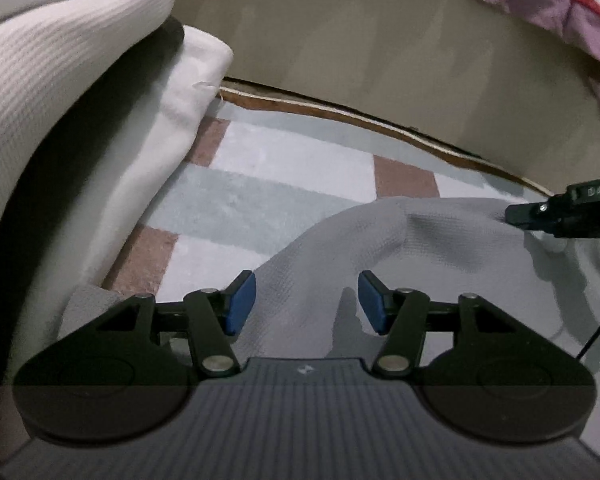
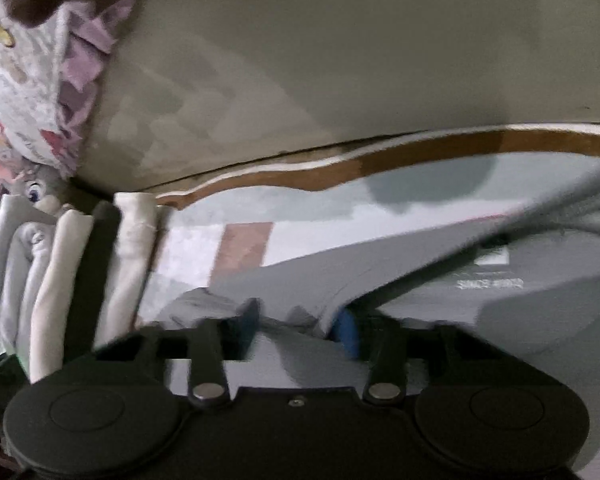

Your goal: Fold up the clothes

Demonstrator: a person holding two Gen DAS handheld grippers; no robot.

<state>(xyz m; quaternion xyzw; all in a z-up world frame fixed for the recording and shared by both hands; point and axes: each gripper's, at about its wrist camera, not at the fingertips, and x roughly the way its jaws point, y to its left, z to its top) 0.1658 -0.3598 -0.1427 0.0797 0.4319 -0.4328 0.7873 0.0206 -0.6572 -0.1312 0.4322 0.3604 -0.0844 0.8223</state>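
On the checked rug (image 1: 268, 184) of pale grey, white and dusty-pink squares, close to a beige wall, lies the grey waffle-knit garment (image 1: 420, 248) that is being folded; its cloth spreads from under both tools toward the wall. The left gripper (image 1: 306, 302) hangs over one rumpled fold with its blue pads (image 1: 244, 304) standing apart, the fabric lying between and beneath them but not pinched. The right gripper (image 2: 300, 326) is seen blurred in its own view: a folded edge of the same grey garment (image 2: 380, 272) runs into the gap between its blue pads (image 2: 348, 330), which look drawn in on it, so it appears clamped on that edge, though the blur leaves the contact less than certain. From the left wrist view, the tip of the right gripper (image 1: 518, 214) sits on the far side of the cloth. Beside the rug stands a stack of folded white and cream clothes (image 2: 60, 264). To do this step well, the left tool would probably need to settle lower and close on a single clean edge rather than a bunch of layers, matching the height of the other hold, so that the two corners can be carried over together and the fold laid flat without dragging the garment across the rug.
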